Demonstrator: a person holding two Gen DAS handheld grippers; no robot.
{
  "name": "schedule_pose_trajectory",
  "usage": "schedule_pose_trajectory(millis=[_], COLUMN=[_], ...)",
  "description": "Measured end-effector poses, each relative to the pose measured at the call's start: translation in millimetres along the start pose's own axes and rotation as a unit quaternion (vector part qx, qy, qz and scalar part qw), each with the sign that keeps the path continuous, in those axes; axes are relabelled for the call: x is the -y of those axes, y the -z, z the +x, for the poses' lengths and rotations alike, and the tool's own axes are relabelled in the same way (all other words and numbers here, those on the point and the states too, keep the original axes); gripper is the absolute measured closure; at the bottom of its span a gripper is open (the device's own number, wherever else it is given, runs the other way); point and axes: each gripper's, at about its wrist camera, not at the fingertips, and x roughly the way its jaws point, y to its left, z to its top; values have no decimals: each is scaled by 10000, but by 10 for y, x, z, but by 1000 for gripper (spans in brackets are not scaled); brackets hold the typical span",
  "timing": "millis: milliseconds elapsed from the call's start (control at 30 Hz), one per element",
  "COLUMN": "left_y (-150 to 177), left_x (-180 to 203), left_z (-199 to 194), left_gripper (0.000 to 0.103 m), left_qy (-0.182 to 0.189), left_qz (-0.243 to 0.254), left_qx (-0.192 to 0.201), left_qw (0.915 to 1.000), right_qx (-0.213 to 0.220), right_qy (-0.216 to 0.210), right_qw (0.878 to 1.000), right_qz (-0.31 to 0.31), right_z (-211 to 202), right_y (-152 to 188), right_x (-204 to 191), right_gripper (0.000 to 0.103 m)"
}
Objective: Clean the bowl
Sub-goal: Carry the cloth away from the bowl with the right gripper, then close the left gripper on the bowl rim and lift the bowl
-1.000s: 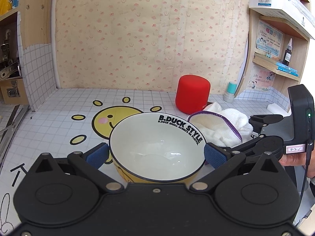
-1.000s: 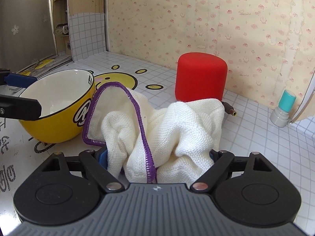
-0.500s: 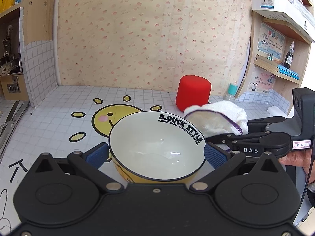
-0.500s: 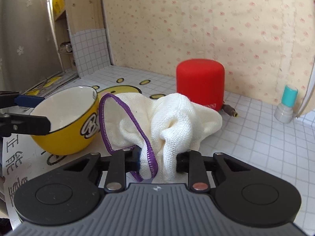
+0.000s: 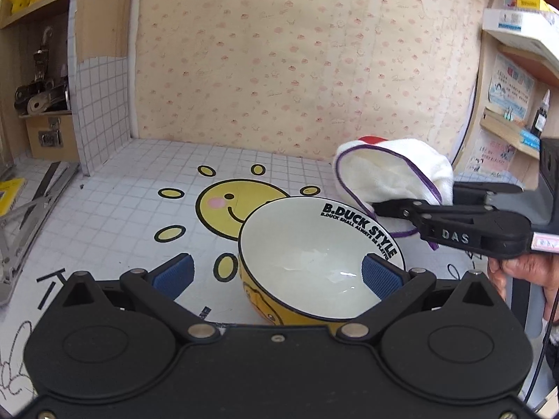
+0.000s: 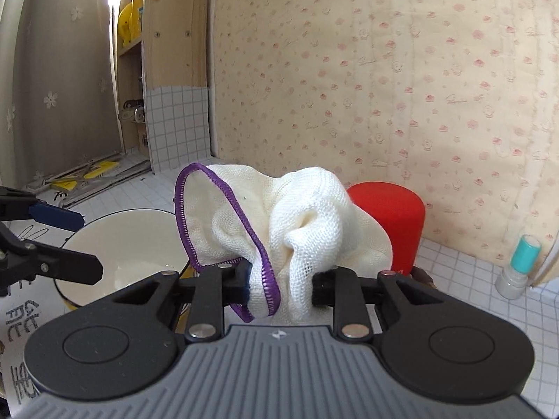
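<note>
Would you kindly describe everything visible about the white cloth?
The white cloth looks like soft, loosely woven gauze with a purple stitched hem. It is bunched into folds and pinched between the fingers of the right claw, lifted off the tiled surface, beside and above the bowl's rim and in front of the red cylinder.

right claw [image 6: 279, 286] closed on cloth [image 6: 300, 216], cloth lifted

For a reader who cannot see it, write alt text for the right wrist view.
The right gripper is shut on a bunched white cloth with purple edging, held up off the tiled counter. To its left sits a yellow bowl with the left gripper's fingers either side of it; a red cylinder stands behind the cloth.
</note>
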Motion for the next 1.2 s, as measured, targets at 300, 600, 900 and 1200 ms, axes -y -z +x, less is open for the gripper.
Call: schedule_pose_trajectory(millis=[300,600,900,1200], left_y=[15,12,65,29], left_x=[126,160,14,57], left_z=[34,42,81,209], left_gripper=[2,9,40,42], left_qy=[82,-122,162,-92], left_qz=[652,1017,430,383], left_qx=[97,118,61,-153], left_qw=[9978,9947,9989,9991], right_qx=[-229,-265,-330,-21], right_qy=[-365,-540,-682,-1065], right_qw=[9974,9958,9941,9836], right_qz=[-581,-691,-771,-1458], right_z=[214,392,465,492], right_y=[-159,-204,-220,-232], right_x=[5,-20,-48,-51], right_gripper=[75,75,75,75])
